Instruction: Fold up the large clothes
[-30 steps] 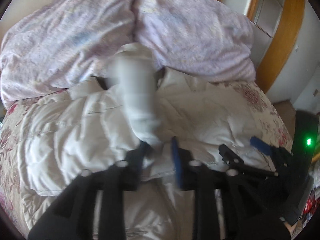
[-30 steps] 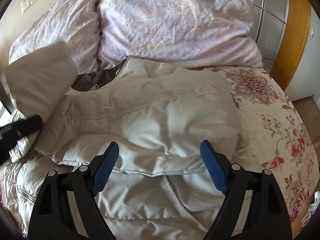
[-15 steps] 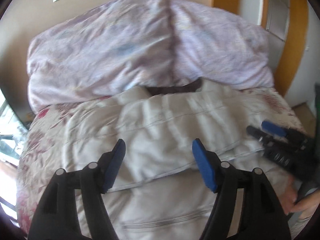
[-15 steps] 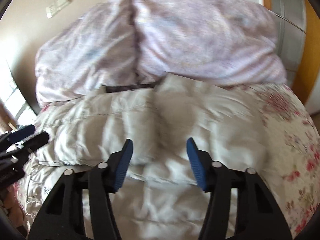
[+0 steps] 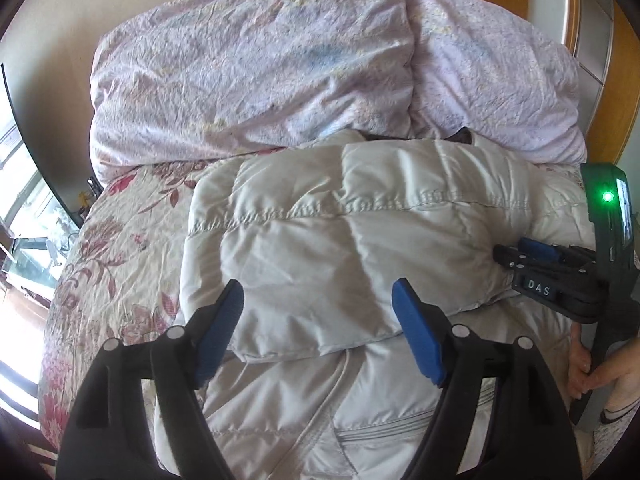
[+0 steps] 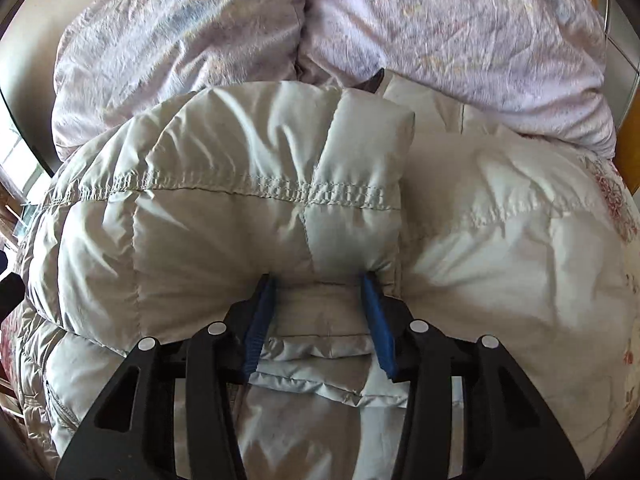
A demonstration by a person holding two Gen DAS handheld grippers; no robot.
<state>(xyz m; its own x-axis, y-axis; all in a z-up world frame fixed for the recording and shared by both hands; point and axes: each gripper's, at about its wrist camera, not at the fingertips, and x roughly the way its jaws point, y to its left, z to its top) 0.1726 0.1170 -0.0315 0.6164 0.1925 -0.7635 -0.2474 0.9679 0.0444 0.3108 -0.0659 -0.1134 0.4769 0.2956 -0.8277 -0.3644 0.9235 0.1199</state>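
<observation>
A pale grey puffer jacket (image 5: 340,240) lies on the bed, one sleeve folded across its chest. My left gripper (image 5: 318,304) is open and empty, hovering above the folded sleeve's lower edge. My right gripper (image 6: 318,284) presses into the sleeve's cuff end (image 6: 352,184), its blue pads on both sides of the puffy fabric, narrowed but with a gap; the jaws look partly closed on the sleeve. The right gripper also shows at the right edge of the left wrist view (image 5: 532,252), at the sleeve end.
Two lilac pillows (image 5: 260,64) lie against the headboard behind the jacket. A floral bedspread (image 5: 120,240) covers the bed. A wooden door frame (image 5: 624,92) stands at the right, a window at the left. A hand (image 5: 596,372) holds the right gripper's handle.
The left gripper let go of the raised sleeve, which now lies across the jacket, and opened wide. The right gripper narrowed and pushed into the sleeve's cuff end.
</observation>
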